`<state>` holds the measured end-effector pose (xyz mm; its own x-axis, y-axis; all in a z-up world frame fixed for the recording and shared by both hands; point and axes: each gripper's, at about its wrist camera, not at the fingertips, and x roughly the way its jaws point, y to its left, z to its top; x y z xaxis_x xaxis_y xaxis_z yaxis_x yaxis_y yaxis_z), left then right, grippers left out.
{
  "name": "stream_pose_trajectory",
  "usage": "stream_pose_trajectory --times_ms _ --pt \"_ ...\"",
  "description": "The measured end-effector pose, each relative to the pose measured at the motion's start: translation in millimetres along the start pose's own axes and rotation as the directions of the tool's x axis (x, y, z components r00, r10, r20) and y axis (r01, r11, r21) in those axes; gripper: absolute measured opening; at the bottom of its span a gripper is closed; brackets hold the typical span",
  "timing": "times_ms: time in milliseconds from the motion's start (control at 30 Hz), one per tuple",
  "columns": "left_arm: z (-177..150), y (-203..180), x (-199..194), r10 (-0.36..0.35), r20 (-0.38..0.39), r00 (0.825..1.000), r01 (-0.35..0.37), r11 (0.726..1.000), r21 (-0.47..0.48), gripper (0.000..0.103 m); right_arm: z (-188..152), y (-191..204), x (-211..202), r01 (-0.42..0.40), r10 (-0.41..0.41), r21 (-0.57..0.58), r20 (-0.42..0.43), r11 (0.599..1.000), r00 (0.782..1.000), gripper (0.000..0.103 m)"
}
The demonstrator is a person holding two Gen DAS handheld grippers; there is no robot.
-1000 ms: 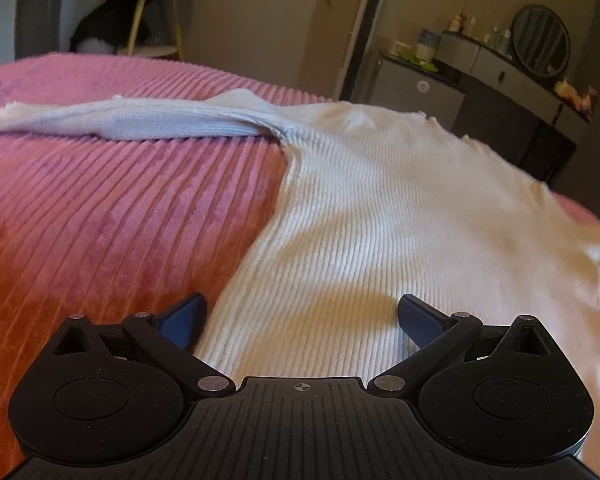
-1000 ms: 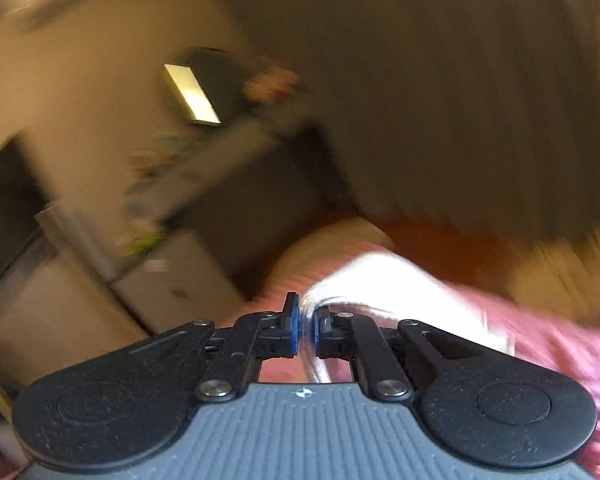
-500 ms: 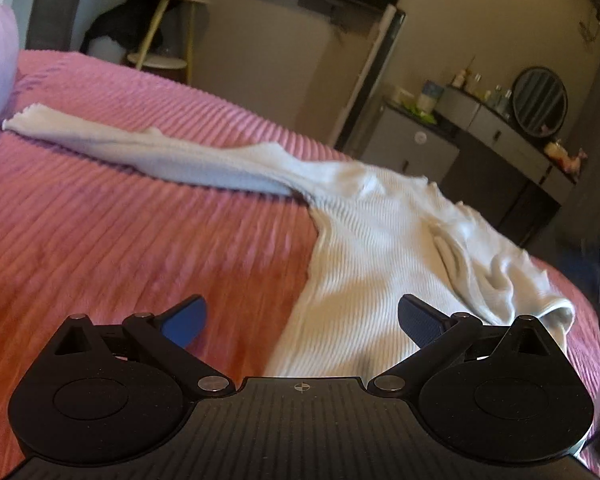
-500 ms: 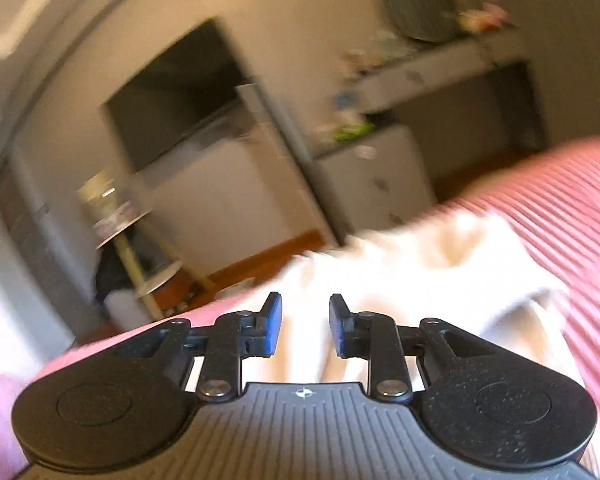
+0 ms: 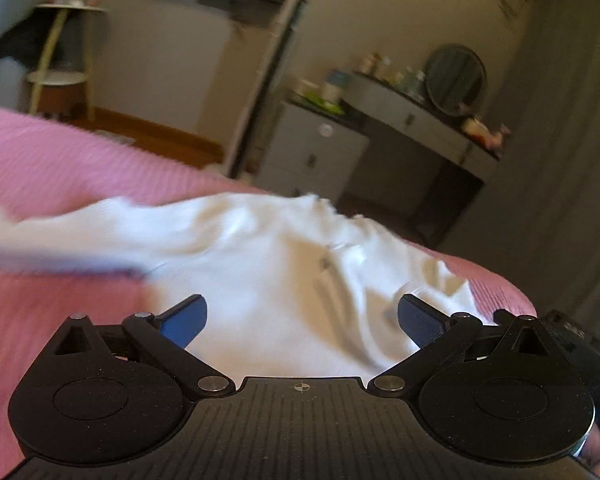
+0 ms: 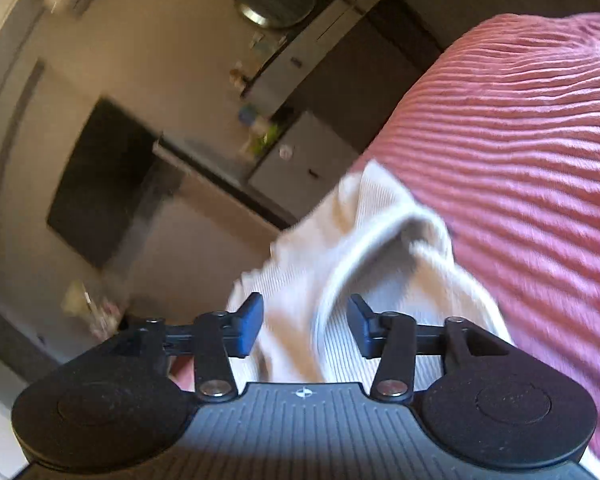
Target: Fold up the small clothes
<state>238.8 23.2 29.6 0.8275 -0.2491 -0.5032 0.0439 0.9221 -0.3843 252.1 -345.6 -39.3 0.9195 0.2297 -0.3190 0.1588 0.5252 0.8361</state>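
Observation:
A white ribbed long-sleeved top lies on the pink corduroy bedspread. Its right sleeve is folded over the body and rumpled; its left sleeve stretches off to the left. My left gripper is open wide and empty, low over the top's near part. My right gripper is open over the folded sleeve, with a fold of cloth lying between the fingers but not pinched. Part of the right gripper's body shows at the right edge of the left wrist view.
Beyond the bed's far edge stand a white cabinet, a dark vanity desk with a round mirror and a small round side table. A grey curtain hangs at the right. Bare bedspread lies right of the top.
My right gripper has opened, let go of the sleeve and tilted over it. My left gripper has swung right and lifted, staying open. The right sleeve now lies folded over the top's body.

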Motion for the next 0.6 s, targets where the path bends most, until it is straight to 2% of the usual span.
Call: stream_pose_trajectory --times_ms 100,200,233,267,333,367,400,433,467,500,567,600 --pt "21 -16 60 -0.028 -0.086 0.996 0.025 0.999 -0.041 0.103 15 -29 14 -0.031 0.028 0.169 0.018 0.985 0.999 0.051" --pt "28 -29 109 -0.008 -0.162 0.987 0.001 0.999 -0.041 0.103 20 -55 25 -0.036 0.032 0.233 0.018 0.972 0.999 0.049" --pt "28 -31 121 0.0 -0.175 0.985 -0.005 1.0 -0.027 0.101 21 -63 30 -0.041 0.039 0.249 0.015 0.968 0.999 0.046" --pt "29 -34 130 0.004 -0.182 0.983 -0.006 1.0 -0.006 0.096 21 -69 33 -0.049 0.046 0.265 0.015 0.963 0.999 0.042" --pt "30 -42 149 0.013 -0.218 0.976 -0.007 1.0 0.026 0.074 22 -77 41 -0.064 0.063 0.283 0.011 0.957 0.998 0.033" --pt "27 -42 157 0.022 -0.246 0.969 -0.014 0.999 0.034 0.07 23 -79 45 -0.067 0.068 0.279 0.007 0.958 0.998 0.026" --pt "25 -44 168 0.044 -0.285 0.957 -0.033 0.999 0.044 0.059 23 -80 49 -0.068 0.07 0.266 0.001 0.962 0.998 0.023" --pt "23 -44 174 0.063 -0.303 0.951 -0.049 0.997 0.053 0.043 23 -80 51 -0.066 0.069 0.253 -0.004 0.965 0.998 0.015" --pt "21 -45 176 0.078 -0.306 0.949 -0.06 0.996 0.068 0.034 22 -80 50 -0.067 0.07 0.241 -0.006 0.968 0.998 0.01" --pt "19 -47 178 0.09 -0.305 0.948 -0.067 0.994 0.085 0.013 22 -81 50 -0.069 0.073 0.237 -0.006 0.969 0.997 0.008" --pt "23 -47 170 0.106 -0.287 0.952 -0.086 0.993 0.082 0.011 24 -82 46 -0.077 0.08 0.234 0.0 0.969 0.997 0.007" --pt "27 -47 164 0.104 -0.257 0.961 -0.088 0.993 0.073 0.01 25 -79 41 -0.08 0.081 0.222 0.004 0.972 0.997 0.007"
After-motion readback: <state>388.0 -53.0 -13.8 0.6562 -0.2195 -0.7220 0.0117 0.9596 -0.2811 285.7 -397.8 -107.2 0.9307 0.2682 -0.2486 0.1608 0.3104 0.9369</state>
